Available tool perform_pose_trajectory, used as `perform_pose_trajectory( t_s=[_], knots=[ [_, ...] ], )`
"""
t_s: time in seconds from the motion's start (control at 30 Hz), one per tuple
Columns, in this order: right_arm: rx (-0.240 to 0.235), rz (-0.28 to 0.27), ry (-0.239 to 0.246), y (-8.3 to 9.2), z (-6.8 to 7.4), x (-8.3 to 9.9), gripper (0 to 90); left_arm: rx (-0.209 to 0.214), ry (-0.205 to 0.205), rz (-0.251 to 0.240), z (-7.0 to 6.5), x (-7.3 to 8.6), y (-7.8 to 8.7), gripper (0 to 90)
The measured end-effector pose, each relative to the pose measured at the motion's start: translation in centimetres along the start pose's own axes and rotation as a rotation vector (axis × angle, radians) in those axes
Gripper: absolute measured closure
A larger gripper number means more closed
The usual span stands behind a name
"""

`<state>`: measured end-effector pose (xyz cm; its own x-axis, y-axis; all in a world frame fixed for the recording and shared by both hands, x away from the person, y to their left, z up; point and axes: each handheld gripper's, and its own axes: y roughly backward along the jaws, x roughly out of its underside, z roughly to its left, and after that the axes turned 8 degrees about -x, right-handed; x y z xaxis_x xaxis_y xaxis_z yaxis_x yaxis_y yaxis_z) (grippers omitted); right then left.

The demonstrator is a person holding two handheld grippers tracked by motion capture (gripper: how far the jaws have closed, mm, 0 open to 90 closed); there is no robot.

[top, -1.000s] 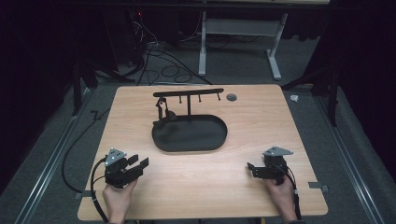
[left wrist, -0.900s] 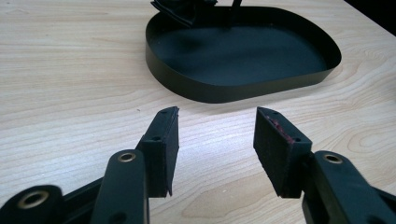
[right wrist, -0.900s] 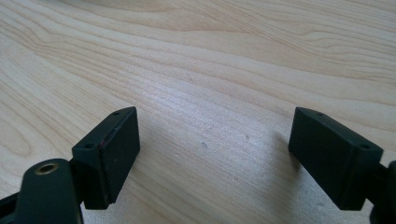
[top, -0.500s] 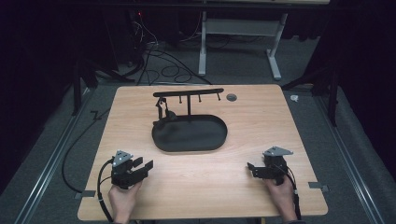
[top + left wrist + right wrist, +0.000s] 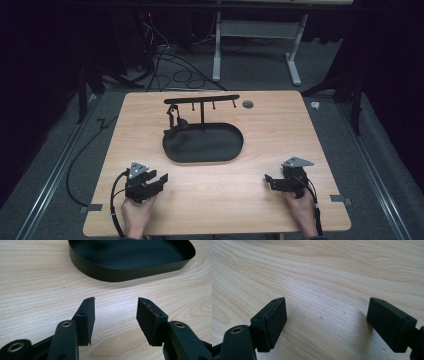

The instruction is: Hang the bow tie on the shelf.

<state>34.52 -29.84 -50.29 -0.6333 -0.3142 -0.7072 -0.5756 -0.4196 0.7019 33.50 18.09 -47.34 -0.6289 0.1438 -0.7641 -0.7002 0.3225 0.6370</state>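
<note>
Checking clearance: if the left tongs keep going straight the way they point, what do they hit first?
Probably the near wall of the black tray: it lies dead ahead of the open left tongs, bare table between. Depth is hard to judge.

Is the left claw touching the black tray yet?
Apart. The left gripper view shows bare wood between the open left claw and the black tray; the high view shows the same gap.
</note>
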Motion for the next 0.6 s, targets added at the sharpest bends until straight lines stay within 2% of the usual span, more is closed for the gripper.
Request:
perform_pose_trajectory(
  t_s=[0.37,0.6],
  knots=[
    [0.000,0.000,0.000,0.0,0.0,0.0,17.8,-0.034,-0.038,0.007,-0.6,0.4,-1.1,49.1],
    [0.000,0.000,0.000,0.0,0.0,0.0,17.7,-0.073,-0.074,0.004,-1.0,0.7,-1.6,46.8]
  ],
)
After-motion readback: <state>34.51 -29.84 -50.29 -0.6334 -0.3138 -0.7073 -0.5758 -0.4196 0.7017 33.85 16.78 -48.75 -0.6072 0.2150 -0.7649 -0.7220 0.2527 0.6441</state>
